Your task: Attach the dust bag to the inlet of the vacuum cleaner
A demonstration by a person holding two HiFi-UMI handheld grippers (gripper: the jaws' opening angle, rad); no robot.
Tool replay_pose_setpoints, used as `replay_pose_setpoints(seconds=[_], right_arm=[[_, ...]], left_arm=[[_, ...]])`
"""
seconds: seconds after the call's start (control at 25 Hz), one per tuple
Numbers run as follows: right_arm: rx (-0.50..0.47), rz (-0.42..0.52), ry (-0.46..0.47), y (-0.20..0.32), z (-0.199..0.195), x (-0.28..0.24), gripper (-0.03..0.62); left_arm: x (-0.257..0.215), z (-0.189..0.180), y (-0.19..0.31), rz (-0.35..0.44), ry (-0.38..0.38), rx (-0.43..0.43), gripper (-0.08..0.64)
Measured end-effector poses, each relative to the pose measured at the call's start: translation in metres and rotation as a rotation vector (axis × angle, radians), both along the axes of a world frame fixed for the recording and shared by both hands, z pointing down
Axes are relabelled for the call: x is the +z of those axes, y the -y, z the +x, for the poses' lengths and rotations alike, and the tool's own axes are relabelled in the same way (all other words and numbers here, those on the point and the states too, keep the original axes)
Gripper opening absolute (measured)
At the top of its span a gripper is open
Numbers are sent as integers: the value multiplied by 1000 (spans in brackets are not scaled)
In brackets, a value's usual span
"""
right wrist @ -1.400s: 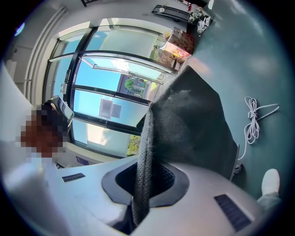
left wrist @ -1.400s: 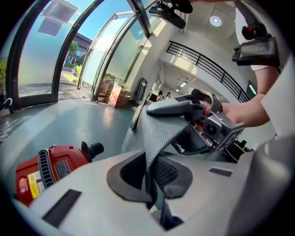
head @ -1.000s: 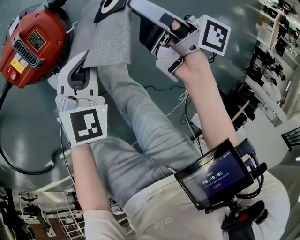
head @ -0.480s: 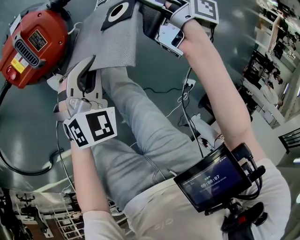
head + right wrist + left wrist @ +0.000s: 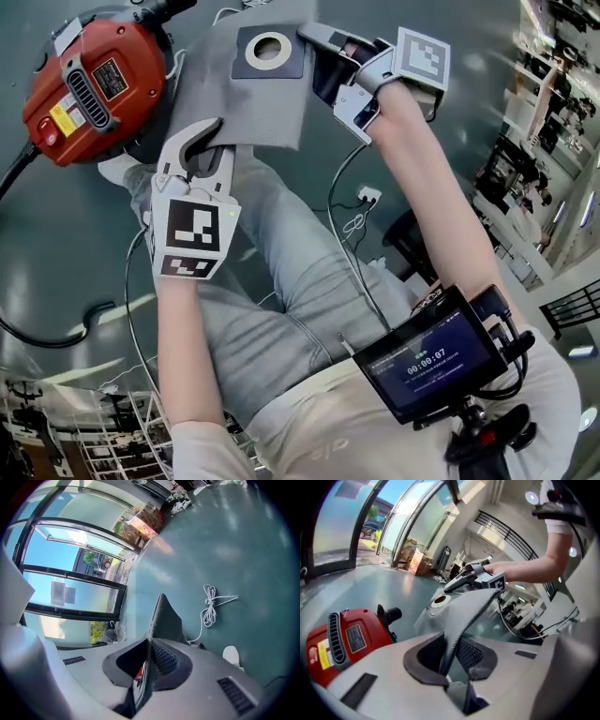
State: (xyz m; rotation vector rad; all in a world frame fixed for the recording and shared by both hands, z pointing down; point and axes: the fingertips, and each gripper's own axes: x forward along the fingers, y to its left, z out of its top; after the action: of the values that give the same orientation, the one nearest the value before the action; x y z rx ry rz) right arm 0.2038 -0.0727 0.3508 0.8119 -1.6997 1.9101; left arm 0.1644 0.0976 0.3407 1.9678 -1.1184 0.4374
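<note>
Red vac (image 5: pixel 94 89): black inlet (image 5: pixel 164 7) cropped in head view. Grey woven dust bag (image 5: pixel 234 108), round-holed collar (image 5: pixel 269 50), beside it. L gripper (image 5: pixel 208 141) jaws just eased, still pinching cloth; R gripper (image 5: pixel 317 37) just clamped far edge.

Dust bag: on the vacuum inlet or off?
Off. The bag is spread out, and its collar hole faces up, empty. It sits apart from the black inlet on the red vacuum.
</note>
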Motion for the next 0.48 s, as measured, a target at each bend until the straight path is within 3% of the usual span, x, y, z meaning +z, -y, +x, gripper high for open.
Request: replay_pose_setpoints(seconds=[0.16,0.2,0.36,0.48], right_arm=[[4,37,-101,10,-4,-6,35],[-15,47,-131,17,-7,-8,35],[-118,64,-200,57,-30,10,34],[-221,56,-212,72,-46,50,34]], left_arm=[[-2,13,9,15,13,65,64],[-3,16,16,8,-15,56,64],[10,12,55,-33,-205,-139,64],[43,13,71,-66,-180,-178,64]])
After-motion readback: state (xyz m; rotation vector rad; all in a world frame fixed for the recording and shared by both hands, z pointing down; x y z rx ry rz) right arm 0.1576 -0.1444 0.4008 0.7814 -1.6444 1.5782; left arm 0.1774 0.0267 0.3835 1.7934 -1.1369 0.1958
